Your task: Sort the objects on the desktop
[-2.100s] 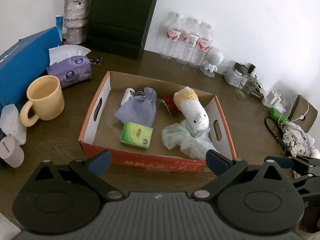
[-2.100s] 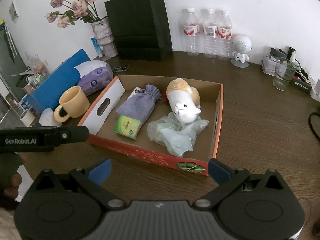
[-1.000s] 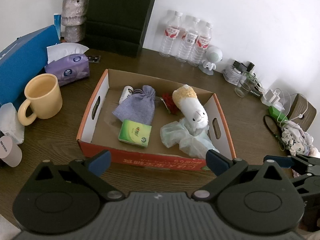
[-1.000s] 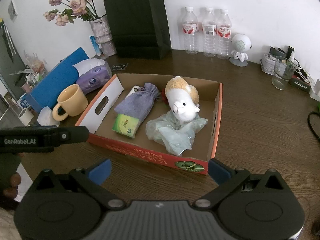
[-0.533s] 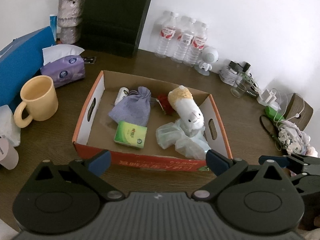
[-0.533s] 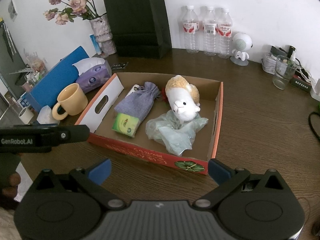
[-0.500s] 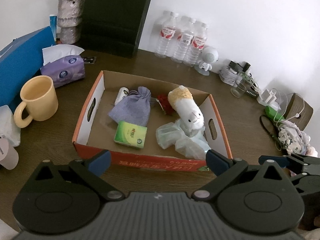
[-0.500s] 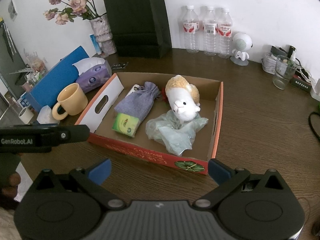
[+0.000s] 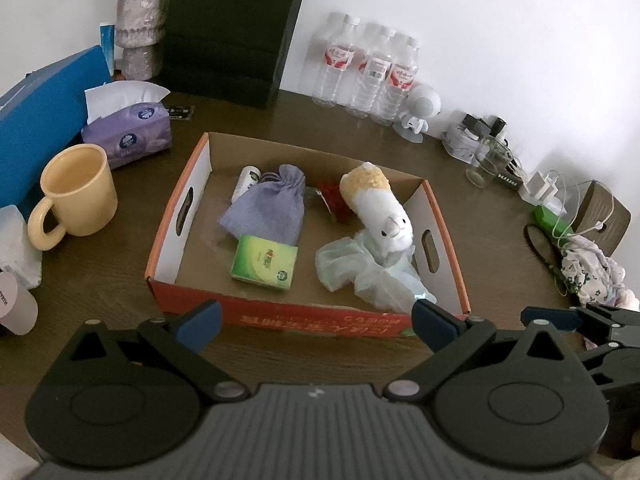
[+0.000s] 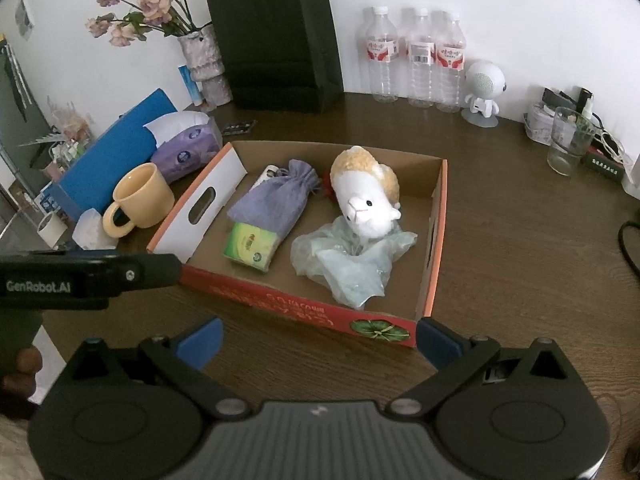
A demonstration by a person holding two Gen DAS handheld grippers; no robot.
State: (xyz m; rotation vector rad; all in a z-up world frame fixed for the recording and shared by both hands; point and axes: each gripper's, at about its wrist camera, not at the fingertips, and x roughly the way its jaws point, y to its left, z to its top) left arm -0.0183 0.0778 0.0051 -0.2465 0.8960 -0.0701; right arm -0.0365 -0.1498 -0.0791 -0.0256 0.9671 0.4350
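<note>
Both claws hang spread wide and empty short of the cardboard box: left claw, right claw. Over the last two seconds I see only the views drift; the box contents hold their places, and neither claw closes on anything.

Inside the box, nearest its front wall: green tissue pack and crumpled plastic bag. Behind them: purple pouch, alpaca plush. At the back wall: a small white bottle.

Left of the box on the desk: yellow mug, purple tissue pack.

My judgement: this fits either a full box awaiting unloading or sorting finished.
</note>
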